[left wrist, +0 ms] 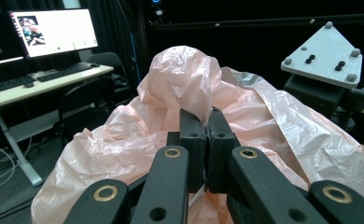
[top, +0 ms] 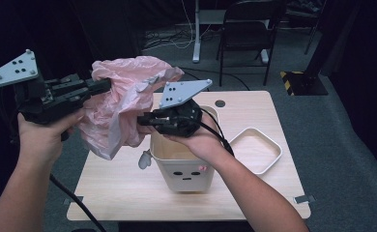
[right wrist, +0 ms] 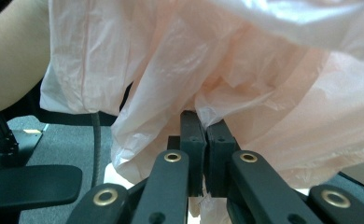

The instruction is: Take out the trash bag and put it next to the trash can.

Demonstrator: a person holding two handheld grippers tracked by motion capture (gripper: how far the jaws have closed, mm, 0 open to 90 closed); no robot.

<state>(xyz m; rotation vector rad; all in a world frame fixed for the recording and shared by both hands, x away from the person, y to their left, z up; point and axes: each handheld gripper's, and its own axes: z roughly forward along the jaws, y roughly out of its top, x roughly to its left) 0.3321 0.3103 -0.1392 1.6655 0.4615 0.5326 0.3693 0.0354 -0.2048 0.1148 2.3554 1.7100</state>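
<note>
The left gripper [top: 102, 87] pinches the pink plastic bag [top: 116, 104], which sags between it and the right gripper [top: 143, 121] clamping its lower edge, above the empty white face-printed bin [top: 184, 166] and tray [top: 256, 150].

bin [top: 184, 166] rim partly hidden, chair [top: 247, 29] top cut off
</note>
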